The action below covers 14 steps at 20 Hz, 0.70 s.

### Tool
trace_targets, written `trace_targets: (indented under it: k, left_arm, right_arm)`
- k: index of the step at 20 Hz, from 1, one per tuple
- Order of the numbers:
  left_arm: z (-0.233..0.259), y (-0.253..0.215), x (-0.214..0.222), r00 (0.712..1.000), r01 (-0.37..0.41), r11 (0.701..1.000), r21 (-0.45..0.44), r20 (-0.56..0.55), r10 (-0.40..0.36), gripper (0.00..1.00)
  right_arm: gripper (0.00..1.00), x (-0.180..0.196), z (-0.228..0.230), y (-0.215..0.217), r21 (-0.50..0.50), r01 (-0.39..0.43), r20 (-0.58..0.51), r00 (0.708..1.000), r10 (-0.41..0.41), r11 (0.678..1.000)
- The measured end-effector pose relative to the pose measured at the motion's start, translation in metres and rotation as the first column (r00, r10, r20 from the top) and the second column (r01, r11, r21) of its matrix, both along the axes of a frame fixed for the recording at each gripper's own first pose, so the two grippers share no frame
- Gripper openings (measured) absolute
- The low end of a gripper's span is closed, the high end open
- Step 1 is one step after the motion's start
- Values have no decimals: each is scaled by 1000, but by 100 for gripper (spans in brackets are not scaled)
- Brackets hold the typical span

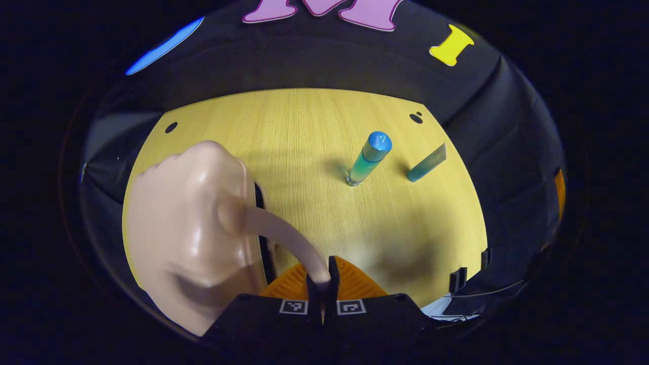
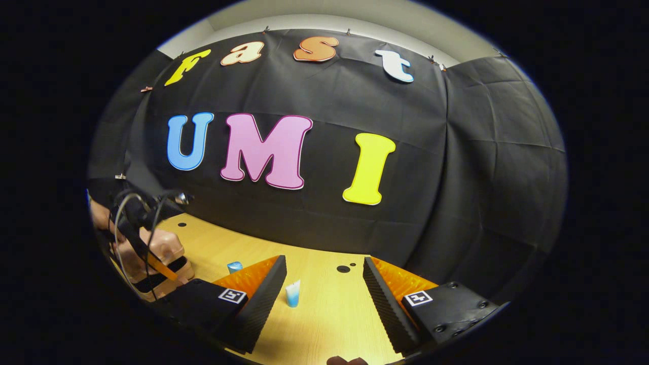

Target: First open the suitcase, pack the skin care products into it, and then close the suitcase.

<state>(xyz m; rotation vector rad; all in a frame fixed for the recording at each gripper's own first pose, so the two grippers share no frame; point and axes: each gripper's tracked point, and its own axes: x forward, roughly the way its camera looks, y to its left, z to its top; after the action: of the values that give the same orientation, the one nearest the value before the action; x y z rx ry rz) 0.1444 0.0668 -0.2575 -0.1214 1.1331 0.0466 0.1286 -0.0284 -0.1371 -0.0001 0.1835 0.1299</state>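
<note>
The table [image 1: 304, 152] is pale wood with fine straight grain and small dark round holes near its far corners. On it, at about eight o'clock in the left gripper view, sits the suitcase [image 1: 187, 228], a smooth, glossy, peach-coloured shell with rounded, bulging corners and a dark seam along its edge. A slim curved handle [image 1: 284, 235] of the same peach plastic arcs from the shell down to six o'clock, where the left gripper [image 1: 323, 281] pinches its end between closed fingers.

At about one o'clock stands a round bottle [image 1: 369, 158], translucent teal with a blue cap, long axis upright. Just beside it, toward two o'clock, stands a flat teal tube [image 1: 426, 163], crimped end up.

In the right gripper view, the right gripper [image 2: 324, 299] hovers with ridged fingers spread wide apart, holding nothing.
</note>
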Motion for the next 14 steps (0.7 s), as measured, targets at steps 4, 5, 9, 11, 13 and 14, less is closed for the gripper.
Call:
trace_targets:
  k: [4,5,9,11,13,14]
  left_arm:
    - [75,42,-14,996,-42,999,-18,84,43,6]
    - [93,61,-19,992,-63,998,-5,111,63,6]
    - [152,150,-45,973,-145,984,101,193,124,6]
    - [171,197,-60,962,-194,969,152,225,157,10]
    - [179,243,-73,953,-236,947,218,241,182,6]
    - [180,265,-79,949,-257,936,240,248,197,6]
  right_arm:
    - [96,3,10,25,10,-38,20,999,38,999]
    - [96,4,12,33,14,-50,26,998,50,999]
    - [96,9,22,72,24,-107,41,993,106,994]
    - [96,10,28,91,36,-133,47,990,132,990]
    - [96,10,31,107,51,-151,43,988,149,987]
    - [96,10,33,114,55,-155,41,987,153,986]
